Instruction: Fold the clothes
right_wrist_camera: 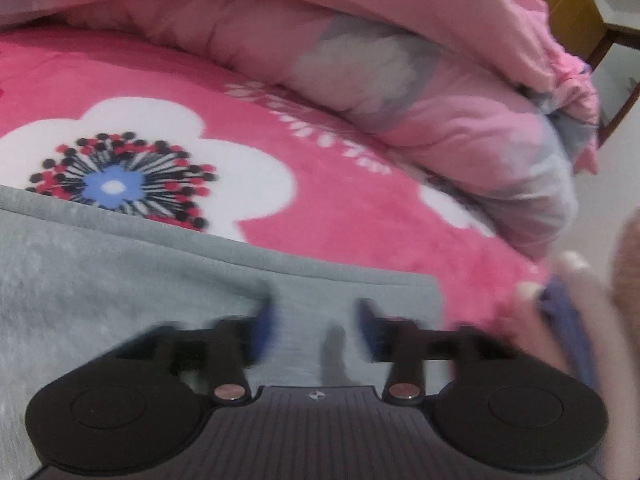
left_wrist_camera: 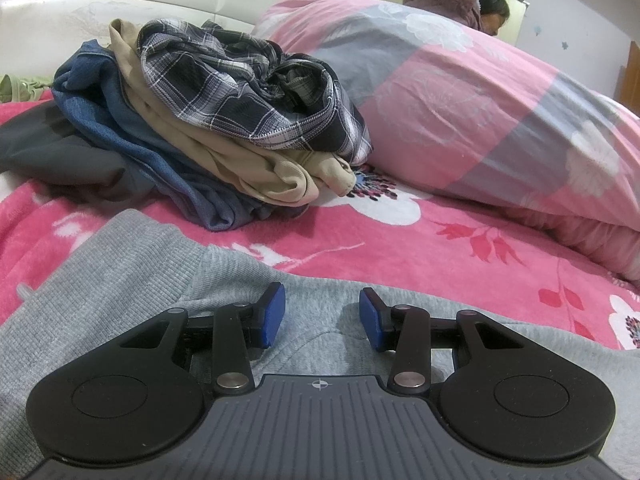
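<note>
A grey sweatshirt-like garment [left_wrist_camera: 120, 272] lies flat on the pink floral blanket [left_wrist_camera: 400, 240]. My left gripper [left_wrist_camera: 322, 316] is open just above it, blue pads apart, holding nothing. The same grey garment [right_wrist_camera: 120, 272] fills the lower left of the right wrist view, its edge running across the blanket [right_wrist_camera: 340, 200]. My right gripper [right_wrist_camera: 314, 328] is open over the garment near its corner; the view is blurred. A pile of unfolded clothes sits behind: a plaid shirt [left_wrist_camera: 248, 92], beige trousers [left_wrist_camera: 240, 168], a blue garment [left_wrist_camera: 140, 136] and a dark grey one [left_wrist_camera: 60, 152].
A rolled pink and grey quilt [left_wrist_camera: 480, 112] lies along the right of the bed, also in the right wrist view [right_wrist_camera: 440, 92]. A white headboard [left_wrist_camera: 100, 4] stands behind the pile. A hand [right_wrist_camera: 580, 292] shows at the right edge. A wooden chair [right_wrist_camera: 592, 12] stands beyond the bed.
</note>
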A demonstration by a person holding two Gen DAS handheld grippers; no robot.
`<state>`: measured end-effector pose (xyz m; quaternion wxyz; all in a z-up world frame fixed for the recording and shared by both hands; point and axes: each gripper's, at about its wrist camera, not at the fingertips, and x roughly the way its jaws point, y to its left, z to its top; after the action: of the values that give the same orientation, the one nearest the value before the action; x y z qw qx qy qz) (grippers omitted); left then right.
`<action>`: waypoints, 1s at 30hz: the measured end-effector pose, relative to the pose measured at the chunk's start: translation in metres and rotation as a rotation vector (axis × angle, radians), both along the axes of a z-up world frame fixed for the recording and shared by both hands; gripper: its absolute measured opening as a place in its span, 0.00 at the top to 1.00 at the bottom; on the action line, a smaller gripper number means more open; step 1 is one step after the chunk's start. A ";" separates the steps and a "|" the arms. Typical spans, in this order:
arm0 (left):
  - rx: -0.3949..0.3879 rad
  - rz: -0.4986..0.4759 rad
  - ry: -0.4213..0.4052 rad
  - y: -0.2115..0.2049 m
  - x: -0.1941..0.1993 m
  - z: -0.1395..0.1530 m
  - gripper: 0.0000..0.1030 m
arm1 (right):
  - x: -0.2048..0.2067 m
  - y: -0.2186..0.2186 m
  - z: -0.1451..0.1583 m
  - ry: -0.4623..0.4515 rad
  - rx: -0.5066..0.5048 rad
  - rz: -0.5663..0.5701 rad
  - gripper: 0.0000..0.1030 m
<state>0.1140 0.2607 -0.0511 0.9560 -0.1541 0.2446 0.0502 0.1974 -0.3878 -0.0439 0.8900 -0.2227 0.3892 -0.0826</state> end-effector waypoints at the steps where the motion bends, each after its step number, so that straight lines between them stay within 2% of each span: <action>1: 0.001 0.000 0.000 0.000 0.000 0.000 0.59 | -0.006 -0.002 0.008 0.001 -0.021 0.012 0.35; 4: 0.000 0.000 -0.001 0.000 -0.001 0.000 0.59 | -0.026 0.013 0.037 -0.006 -0.067 0.097 0.22; 8: -0.005 0.000 -0.005 0.000 -0.002 -0.001 0.59 | -0.053 0.034 0.075 -0.015 -0.127 0.213 0.18; 10: -0.007 0.000 -0.007 0.000 -0.002 -0.001 0.59 | -0.054 0.071 0.093 -0.068 -0.036 0.304 0.20; 11: -0.008 0.000 -0.009 0.000 -0.003 -0.001 0.59 | -0.053 0.096 0.095 -0.067 0.043 0.382 0.27; 12: -0.009 0.001 -0.011 0.000 -0.003 -0.001 0.59 | -0.051 0.121 0.096 -0.064 0.126 0.462 0.39; 15: -0.020 0.002 -0.021 0.001 -0.005 -0.001 0.59 | -0.042 0.197 0.073 0.021 0.235 0.679 0.60; 17: -0.029 0.003 -0.026 0.002 -0.006 -0.002 0.60 | -0.036 0.240 0.052 0.092 0.243 0.794 0.66; 19: -0.037 0.004 -0.030 0.003 -0.007 -0.002 0.60 | -0.031 0.272 0.036 0.138 0.210 0.877 0.70; 22: -0.040 0.004 -0.033 0.004 -0.007 -0.002 0.60 | -0.019 0.297 0.023 0.167 0.168 0.917 0.72; 24: -0.041 0.004 -0.034 0.004 -0.007 -0.002 0.60 | -0.012 0.306 0.016 0.209 0.168 0.935 0.73; 27: -0.044 0.005 -0.036 0.005 -0.007 -0.003 0.60 | -0.016 0.312 0.008 0.224 0.143 0.956 0.75; 28: -0.045 0.006 -0.036 0.005 -0.007 -0.003 0.61 | -0.016 0.313 0.008 0.222 0.151 0.953 0.77; 30: -0.047 0.008 -0.037 0.005 -0.007 -0.004 0.61 | -0.019 0.311 0.010 0.215 0.159 0.948 0.92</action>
<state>0.1073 0.2657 -0.0547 0.9563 -0.1783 0.2272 0.0457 0.1782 -0.0766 -0.0343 0.7985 -0.3138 0.3398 0.3852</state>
